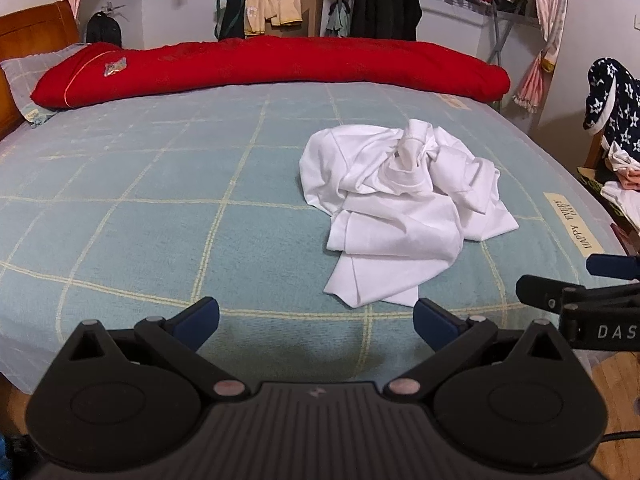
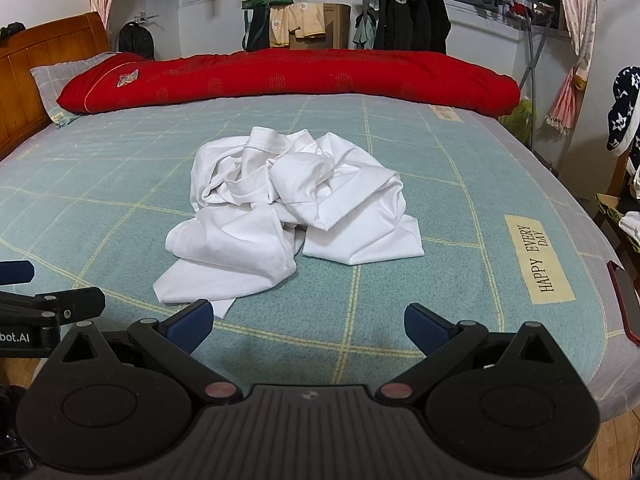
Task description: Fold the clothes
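Observation:
A crumpled white garment [image 1: 400,208] lies in a heap on the blue checked bedsheet [image 1: 160,208]. In the right wrist view the same white garment [image 2: 296,216] sits at the middle of the bed. My left gripper [image 1: 316,320] hovers open at the bed's near edge, just short of the garment's nearest corner, holding nothing. My right gripper [image 2: 308,324] is open too, its left fingertip close to the garment's near hem, with nothing between the fingers. Each gripper shows at the edge of the other's view: the right gripper [image 1: 560,284] and the left gripper [image 2: 56,292].
A rolled red quilt [image 1: 272,66] runs along the far side of the bed, by a grey pillow [image 1: 28,76] and wooden headboard [image 1: 32,32]. Dark jackets [image 2: 412,12] hang on a rack behind. A chair with star-patterned clothes [image 1: 612,100] stands at the right. A red-edged phone [image 2: 624,304] lies near the bed's right edge.

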The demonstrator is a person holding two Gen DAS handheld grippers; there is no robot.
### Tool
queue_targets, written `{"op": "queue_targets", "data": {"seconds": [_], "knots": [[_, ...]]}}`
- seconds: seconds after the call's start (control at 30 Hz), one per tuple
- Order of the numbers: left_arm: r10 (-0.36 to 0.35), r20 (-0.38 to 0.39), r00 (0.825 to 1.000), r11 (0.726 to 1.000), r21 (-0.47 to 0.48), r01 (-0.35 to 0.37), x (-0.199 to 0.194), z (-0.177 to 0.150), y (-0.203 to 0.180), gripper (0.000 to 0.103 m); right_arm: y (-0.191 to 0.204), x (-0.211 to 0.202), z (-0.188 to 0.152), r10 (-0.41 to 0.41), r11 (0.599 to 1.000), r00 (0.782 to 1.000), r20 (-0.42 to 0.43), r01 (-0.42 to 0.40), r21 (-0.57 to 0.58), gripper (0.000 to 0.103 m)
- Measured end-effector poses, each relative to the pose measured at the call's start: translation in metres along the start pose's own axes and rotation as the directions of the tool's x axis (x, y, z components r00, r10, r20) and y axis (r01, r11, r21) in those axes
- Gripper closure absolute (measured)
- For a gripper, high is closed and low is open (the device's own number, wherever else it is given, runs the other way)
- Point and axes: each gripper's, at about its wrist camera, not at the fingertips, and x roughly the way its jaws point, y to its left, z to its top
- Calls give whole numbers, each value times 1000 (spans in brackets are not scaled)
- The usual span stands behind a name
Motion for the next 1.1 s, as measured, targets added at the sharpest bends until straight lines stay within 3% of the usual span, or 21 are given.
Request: {"op": "queue_targets", "data": {"seconds": [0.57,1.1], "knots": [[-19,-5,1000,1000,10,19,20,14,-2,1,-4,14,11,-4,1000,1000,-7,4,-4,0],[-51,40,998,996,77,48,59,42,-8,1,-25,58,41,7,1000,1000,-28,-7,24,0]]}}
